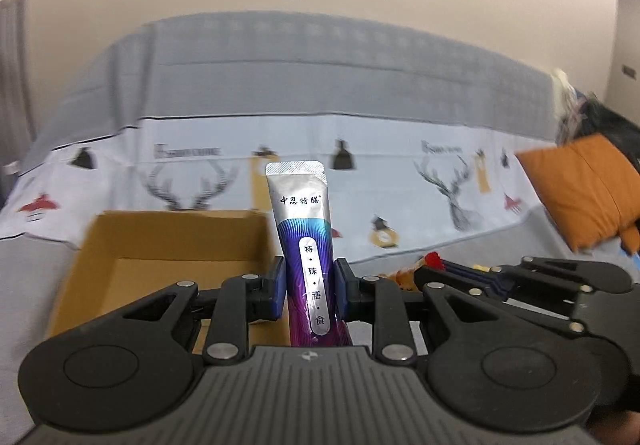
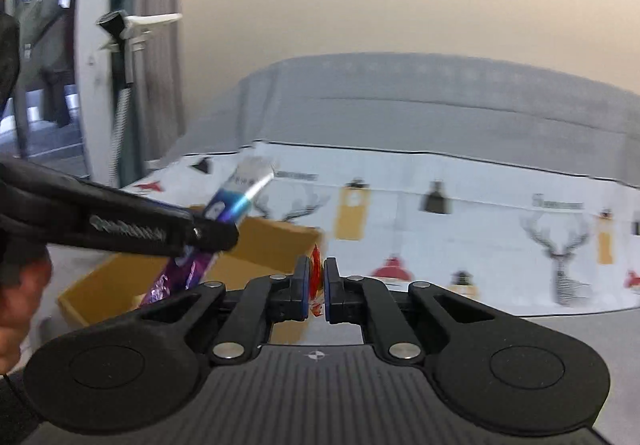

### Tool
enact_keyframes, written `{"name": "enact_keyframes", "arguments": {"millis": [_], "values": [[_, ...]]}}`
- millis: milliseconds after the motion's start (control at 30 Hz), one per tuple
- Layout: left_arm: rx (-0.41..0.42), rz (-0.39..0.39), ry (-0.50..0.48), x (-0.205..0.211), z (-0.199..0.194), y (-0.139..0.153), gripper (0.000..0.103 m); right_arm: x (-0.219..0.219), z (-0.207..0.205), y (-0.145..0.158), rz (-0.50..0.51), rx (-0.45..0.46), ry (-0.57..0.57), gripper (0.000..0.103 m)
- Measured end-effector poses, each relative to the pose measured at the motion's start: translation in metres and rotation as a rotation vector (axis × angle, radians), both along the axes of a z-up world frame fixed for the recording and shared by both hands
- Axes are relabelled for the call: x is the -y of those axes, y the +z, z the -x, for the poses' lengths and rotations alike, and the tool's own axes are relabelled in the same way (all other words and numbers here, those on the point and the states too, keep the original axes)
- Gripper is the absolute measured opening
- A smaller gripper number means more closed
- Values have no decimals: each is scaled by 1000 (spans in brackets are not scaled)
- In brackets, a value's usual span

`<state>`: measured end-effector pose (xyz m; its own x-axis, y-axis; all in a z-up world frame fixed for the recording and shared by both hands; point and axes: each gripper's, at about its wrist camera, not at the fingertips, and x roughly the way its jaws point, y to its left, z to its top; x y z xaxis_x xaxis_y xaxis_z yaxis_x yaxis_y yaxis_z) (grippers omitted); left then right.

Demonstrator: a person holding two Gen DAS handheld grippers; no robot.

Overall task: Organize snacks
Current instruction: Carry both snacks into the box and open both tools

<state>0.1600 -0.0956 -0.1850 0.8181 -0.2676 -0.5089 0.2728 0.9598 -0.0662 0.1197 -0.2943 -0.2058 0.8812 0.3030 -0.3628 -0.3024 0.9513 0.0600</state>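
Observation:
My left gripper [image 1: 309, 285] is shut on a silver and purple snack sachet [image 1: 306, 245], held upright above the right edge of an open cardboard box [image 1: 120, 241]. In the right wrist view the left gripper [image 2: 208, 235] shows at the left with the sachet [image 2: 240, 197] over the box [image 2: 104, 285]. My right gripper [image 2: 316, 287] is shut on a thin red and orange snack packet [image 2: 316, 269]. In the left wrist view the right gripper [image 1: 456, 271] shows at the right with the red packet [image 1: 420, 265].
The box sits on a bed with a white deer-print sheet [image 1: 400, 197] and a grey blanket [image 1: 320, 77] behind it. An orange pillow [image 1: 580, 189] lies at the right. A window and curtain [image 2: 152, 45] stand at the left.

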Motion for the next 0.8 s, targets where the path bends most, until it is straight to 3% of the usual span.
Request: {"name": "enact_keyframes", "arguments": {"millis": [133, 333, 467, 667, 800], "values": [[18, 33, 59, -45, 5, 11, 27, -28, -13, 12, -1, -5, 46, 6], [116, 133, 120, -98, 17, 43, 27, -78, -10, 68, 12, 112, 130, 6], [131, 163, 130, -120, 13, 47, 27, -101, -2, 92, 31, 160, 167, 7], [15, 172, 155, -148, -6, 12, 27, -130, -15, 75, 39, 89, 186, 7], [-57, 139, 160, -156, -22, -20, 27, -144, -31, 44, 19, -36, 184, 7]]}}
